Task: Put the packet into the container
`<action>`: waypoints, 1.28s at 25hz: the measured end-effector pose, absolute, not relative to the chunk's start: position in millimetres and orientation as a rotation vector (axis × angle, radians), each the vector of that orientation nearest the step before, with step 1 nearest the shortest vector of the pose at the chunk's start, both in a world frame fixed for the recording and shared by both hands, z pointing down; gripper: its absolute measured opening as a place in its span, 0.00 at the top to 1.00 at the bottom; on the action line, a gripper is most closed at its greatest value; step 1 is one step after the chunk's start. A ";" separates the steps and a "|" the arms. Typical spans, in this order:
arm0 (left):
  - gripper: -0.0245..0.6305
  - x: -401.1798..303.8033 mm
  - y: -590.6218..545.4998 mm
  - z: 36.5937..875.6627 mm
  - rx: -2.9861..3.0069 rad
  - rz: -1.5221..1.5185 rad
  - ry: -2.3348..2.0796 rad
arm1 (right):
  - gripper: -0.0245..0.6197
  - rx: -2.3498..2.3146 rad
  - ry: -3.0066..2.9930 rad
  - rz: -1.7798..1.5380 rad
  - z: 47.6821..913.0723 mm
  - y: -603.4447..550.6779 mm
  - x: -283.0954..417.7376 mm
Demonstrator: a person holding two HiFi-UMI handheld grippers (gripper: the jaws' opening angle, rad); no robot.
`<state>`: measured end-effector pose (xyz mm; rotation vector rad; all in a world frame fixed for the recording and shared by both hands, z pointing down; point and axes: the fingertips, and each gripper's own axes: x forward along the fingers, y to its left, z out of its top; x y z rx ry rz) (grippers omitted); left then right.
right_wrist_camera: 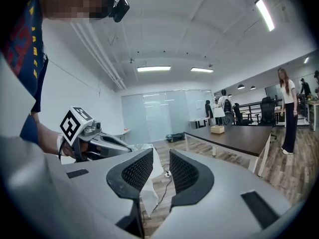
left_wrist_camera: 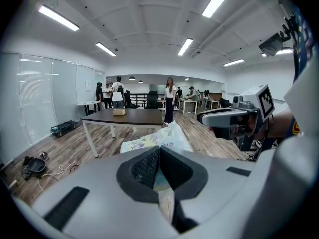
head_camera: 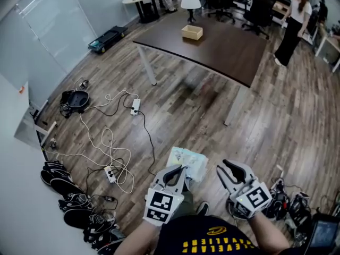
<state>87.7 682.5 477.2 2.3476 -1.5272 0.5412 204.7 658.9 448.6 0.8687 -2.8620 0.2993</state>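
A pale printed packet [head_camera: 188, 161] sticks out ahead of my left gripper [head_camera: 179, 170], which is shut on its near edge; in the left gripper view the packet [left_wrist_camera: 160, 138] rises from between the closed pads. My right gripper [head_camera: 223, 168] is just to its right, open, with its pads apart and not touching the packet. In the right gripper view the right gripper [right_wrist_camera: 160, 158] shows an empty gap, with the packet's white edge [right_wrist_camera: 148, 195] hanging beyond it. The container, a small tan box [head_camera: 192, 32], stands on the far dark table [head_camera: 223, 52].
White and black cables with power strips [head_camera: 111, 158] lie on the wood floor at left. Shoes [head_camera: 74, 201] line the wall. Bags and gear [head_camera: 289, 203] sit at lower right. A person [head_camera: 295, 23] stands beyond the table's right end.
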 end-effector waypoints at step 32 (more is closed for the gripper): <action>0.96 -34.4 440.6 495.1 2.412 0.497 -1.389 | 0.67 0.723 -2.757 0.421 479.2 446.9 47.6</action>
